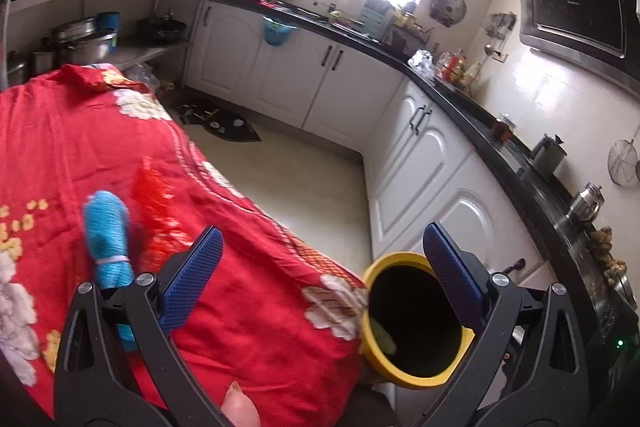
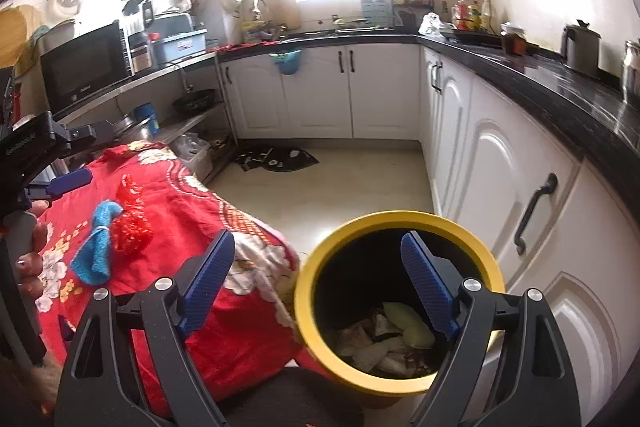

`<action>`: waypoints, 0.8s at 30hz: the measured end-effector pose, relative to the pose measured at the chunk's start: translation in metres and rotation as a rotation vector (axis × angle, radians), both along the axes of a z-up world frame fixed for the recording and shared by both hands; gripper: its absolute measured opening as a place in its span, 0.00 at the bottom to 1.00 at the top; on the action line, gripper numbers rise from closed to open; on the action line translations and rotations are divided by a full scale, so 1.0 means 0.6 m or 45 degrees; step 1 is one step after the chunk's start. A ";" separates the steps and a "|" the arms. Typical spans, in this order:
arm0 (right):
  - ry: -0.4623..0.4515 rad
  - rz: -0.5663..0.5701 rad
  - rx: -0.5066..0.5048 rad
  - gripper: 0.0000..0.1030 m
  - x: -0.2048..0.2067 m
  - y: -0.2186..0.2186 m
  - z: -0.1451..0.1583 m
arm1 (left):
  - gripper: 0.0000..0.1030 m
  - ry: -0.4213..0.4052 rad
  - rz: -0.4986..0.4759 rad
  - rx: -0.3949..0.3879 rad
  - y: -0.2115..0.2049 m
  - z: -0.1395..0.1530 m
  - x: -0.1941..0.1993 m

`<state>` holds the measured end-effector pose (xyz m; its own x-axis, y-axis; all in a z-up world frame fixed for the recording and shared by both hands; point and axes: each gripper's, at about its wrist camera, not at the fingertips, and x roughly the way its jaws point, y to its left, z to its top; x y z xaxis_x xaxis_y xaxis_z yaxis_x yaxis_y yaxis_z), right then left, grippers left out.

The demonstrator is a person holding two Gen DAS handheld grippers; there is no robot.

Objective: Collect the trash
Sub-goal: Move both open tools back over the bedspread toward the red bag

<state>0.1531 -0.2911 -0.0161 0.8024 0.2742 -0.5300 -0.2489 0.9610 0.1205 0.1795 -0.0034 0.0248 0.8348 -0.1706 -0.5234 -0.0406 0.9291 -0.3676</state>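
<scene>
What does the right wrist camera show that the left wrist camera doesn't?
Only the right wrist view shows the scraps piled at the bottom of the yellow bin, the left gripper from outside, and the red crinkled wrapper sharply. Only the left wrist view shows the range hood front-on. Both show the bin, the blue cloth bundle on the red floral cloth, and open, empty jaws.

each gripper is built of matte black angular arms with triangular cut-outs and round silver screw heads. the fingers [image 1: 192, 279] are faced with dark blue, finely ribbed pads [image 2: 430, 291]. pale lettering is printed on one black housing.
</scene>
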 end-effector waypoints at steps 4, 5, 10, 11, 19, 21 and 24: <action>-0.002 0.053 -0.008 0.80 -0.002 0.027 0.006 | 0.89 0.000 0.037 0.010 0.031 -0.001 -0.012; -0.001 0.064 -0.010 0.80 -0.003 0.036 0.007 | 0.89 0.002 0.048 0.011 0.038 -0.001 -0.014; -0.004 0.132 -0.025 0.80 -0.005 0.076 0.011 | 0.89 0.017 0.102 0.016 0.076 -0.007 -0.025; -0.004 0.142 -0.026 0.80 -0.006 0.083 0.012 | 0.89 0.020 0.112 0.018 0.084 -0.008 -0.029; -0.003 0.245 -0.049 0.80 -0.001 0.143 0.012 | 0.89 0.045 0.187 0.029 0.137 -0.017 -0.052; 0.001 0.271 -0.059 0.80 0.001 0.157 0.010 | 0.89 0.053 0.210 0.033 0.152 -0.018 -0.055; 0.009 0.305 -0.066 0.80 0.005 0.176 0.008 | 0.89 0.061 0.238 0.038 0.170 -0.021 -0.061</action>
